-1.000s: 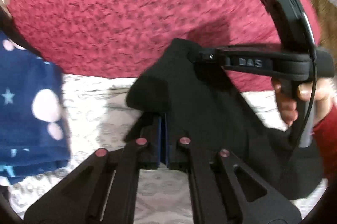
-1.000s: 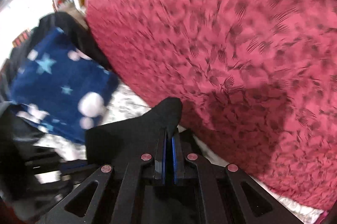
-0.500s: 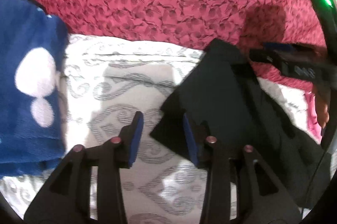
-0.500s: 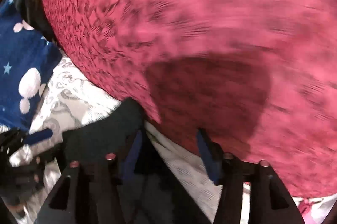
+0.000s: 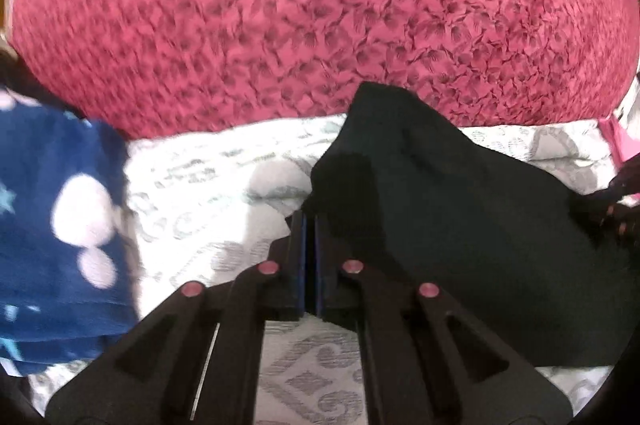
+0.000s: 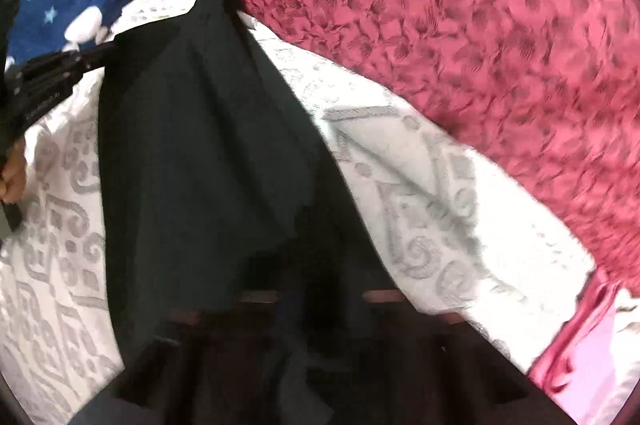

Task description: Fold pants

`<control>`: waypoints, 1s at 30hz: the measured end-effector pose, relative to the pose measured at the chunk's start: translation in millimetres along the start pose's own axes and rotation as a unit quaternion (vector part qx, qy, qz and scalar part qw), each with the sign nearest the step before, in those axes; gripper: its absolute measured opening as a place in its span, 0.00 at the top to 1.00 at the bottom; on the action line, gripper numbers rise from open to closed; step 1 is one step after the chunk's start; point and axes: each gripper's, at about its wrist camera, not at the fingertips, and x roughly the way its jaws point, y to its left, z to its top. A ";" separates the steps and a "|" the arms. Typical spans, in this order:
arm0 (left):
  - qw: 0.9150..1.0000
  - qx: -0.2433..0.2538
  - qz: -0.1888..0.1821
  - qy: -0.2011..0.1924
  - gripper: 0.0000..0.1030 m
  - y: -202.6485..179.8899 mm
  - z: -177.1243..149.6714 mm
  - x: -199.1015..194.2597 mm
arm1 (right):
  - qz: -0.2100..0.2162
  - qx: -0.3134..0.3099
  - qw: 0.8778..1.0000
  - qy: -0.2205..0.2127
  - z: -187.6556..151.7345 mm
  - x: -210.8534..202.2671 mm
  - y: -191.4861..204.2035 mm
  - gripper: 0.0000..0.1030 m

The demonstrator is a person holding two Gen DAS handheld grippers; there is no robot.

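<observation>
R wrist view: right gripper (image 6: 320,309) mostly lost against dark cloth. Only faint reddish pivot marks show; finger tips can't be made out, so can't tell if its jaws are spread or pressed together. Motion blur at lower R of that view.

L wrist view: left gripper (image 5: 310,225) clear. Blue-padded fingers (image 5: 299,265) pressed together, only a thin slit between them, tips at the L edge of the black pants (image 5: 460,217). Looks like they pinch the hem there, but black on black makes the contact hard to confirm. At the far R edge a dark shape w/ small reddish dots sits on the pants, cut off by the frame; likely the other gripper, not certain.

Pants: lie on the white bedspread (image 5: 208,193) w/ grey scroll pattern, spread as a broad dark panel, top corner peaked up against the pink blanket (image 5: 320,17). In R wrist view the pants (image 6: 200,145) run from near the camera up to a point touching that blanket (image 6: 460,25); left gripper (image 6: 106,55) comes in from the L edge, a bit of hand visible lower down at the edge.

No containers seen.

Surface: a bed. Blue fleece (image 5: 52,225) w/ white spots and stars lies L of the pants, apart from them. Pink strip (image 6: 580,337) at lower R of the bedspread (image 6: 432,205), cut off.
</observation>
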 end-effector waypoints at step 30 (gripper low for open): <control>0.994 0.039 0.102 0.023 0.91 5.5 -4.3 20.0 | -0.079 0.072 0.994 -0.029 -72.4 -48.8 -76.5 0.53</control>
